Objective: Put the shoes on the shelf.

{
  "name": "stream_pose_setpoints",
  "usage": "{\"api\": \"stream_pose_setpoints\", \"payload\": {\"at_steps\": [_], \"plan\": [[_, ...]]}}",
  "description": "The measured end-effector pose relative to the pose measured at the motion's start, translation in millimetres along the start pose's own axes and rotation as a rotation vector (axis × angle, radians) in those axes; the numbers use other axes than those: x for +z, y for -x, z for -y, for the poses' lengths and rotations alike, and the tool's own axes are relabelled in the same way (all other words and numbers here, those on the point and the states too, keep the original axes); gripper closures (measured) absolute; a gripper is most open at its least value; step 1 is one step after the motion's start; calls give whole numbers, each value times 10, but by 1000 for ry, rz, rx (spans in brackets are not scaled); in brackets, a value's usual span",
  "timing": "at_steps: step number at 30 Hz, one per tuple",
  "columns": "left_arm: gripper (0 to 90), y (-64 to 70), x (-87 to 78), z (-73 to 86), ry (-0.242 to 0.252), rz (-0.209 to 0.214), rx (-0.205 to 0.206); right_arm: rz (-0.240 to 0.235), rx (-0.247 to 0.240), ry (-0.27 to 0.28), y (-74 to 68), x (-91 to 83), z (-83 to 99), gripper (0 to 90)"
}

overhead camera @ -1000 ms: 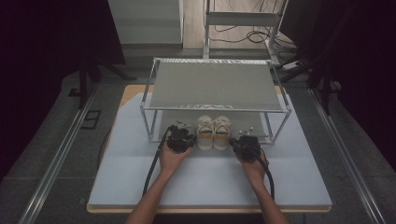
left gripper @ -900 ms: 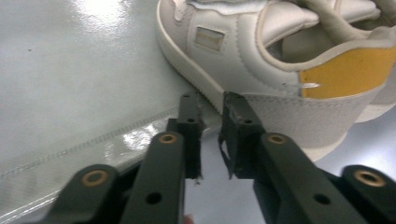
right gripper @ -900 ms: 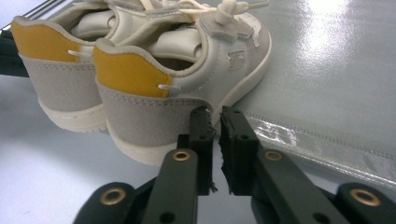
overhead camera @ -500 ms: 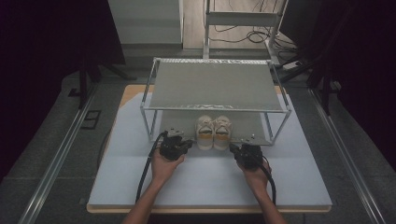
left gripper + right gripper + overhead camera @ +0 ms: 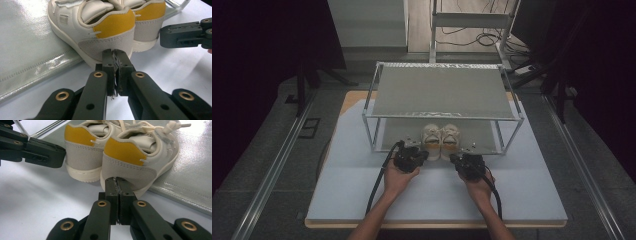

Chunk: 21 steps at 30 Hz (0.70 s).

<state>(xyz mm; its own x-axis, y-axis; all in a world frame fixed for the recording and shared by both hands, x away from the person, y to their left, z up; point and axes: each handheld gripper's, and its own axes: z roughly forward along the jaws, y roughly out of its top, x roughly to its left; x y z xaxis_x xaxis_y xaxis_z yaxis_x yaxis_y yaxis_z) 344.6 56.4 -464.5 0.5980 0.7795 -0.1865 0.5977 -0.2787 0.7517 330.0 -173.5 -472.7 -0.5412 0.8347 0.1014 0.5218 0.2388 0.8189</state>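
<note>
- The pair of small shoes stands side by side on the silver mat under the wire rack, just above the middle of the high view, heels toward the person and hanging over the mat's near edge onto the white bench.
- The left gripper sits just below and left of the pair in the high view, the right gripper just below and right.
- In the left gripper view, the fingers are pressed together with nothing between them. The tips point at the grey heel of the left shoe, very near it; I cannot tell whether they touch.
- In the right gripper view, the fingers are likewise pressed together and empty. Their tips sit at the base of the right shoe, at the sole edge of its heel.
- The other gripper's black arm crosses the right middle of the left gripper view and the upper left of the right gripper view, level with the far shoe's heel.
- The step in hand looks like taking hold of the shoes by their heels, one gripper to each.
- To do it well, I judge each pair of fingers should be spread first, then raised to the yellow heel tab and closed across the padded collar, not the rounded sole.
- Keep both grippers low and clear of the rack's front rail.
</note>
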Motion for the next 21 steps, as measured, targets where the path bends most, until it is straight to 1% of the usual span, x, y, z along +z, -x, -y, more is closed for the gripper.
{"api": "stream_pose_setpoints", "payload": {"at_steps": [9, 12, 17, 21], "plan": [[874, 2, 9, -14, 1, 0, -5, 5, -8, -3, 2, 21, -22, 896], [876, 3, 19, -15, 1, 1, -4, 21, -15, -2, 1, 27, -37, 896], [877, -2, 31, -24, 2, 6, -8, 34, -19, 5, 17, 38, -67, 897], [879, -2, 51, -47, -2, -7, 0, 45, -26, 4, 20, 61, -88, 897]]}}
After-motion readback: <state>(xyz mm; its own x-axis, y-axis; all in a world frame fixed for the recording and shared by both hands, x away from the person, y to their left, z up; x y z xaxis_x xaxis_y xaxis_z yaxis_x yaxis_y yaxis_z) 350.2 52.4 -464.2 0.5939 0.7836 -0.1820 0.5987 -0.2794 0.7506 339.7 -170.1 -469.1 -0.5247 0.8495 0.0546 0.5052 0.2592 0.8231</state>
